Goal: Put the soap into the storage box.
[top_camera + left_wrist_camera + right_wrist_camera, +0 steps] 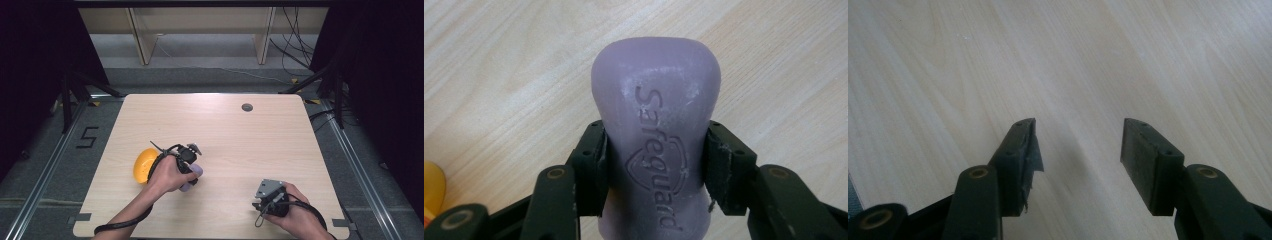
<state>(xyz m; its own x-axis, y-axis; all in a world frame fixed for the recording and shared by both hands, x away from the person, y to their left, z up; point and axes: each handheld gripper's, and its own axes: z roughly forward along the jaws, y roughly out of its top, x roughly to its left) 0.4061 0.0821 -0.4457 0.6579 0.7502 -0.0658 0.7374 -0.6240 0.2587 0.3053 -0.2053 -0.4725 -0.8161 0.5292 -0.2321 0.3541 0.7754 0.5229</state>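
Soap (pixel 656 150), purple bar, lower centre of frame above table (pixel 499 75): we found left gripper (pixel 656 167) clamping its waist; judged hard, slippery. Right gripper (pixel 1080 150) gaped empty.

A lab or recording studio is suggested. A pale wood-grain rectangular worktop (pixel 260 145) is enclosed at 9 and 3 o'clock by black curtains (pixel 30 60). Loose black cables (pixel 295 45) are trailed over the grey floor (pixel 210 65) at 1 o'clock, metal floor rails (pixel 40 175) are laid alongside, and a black taped numeral "5" (pixel 88 137) is marked at 9 o'clock.
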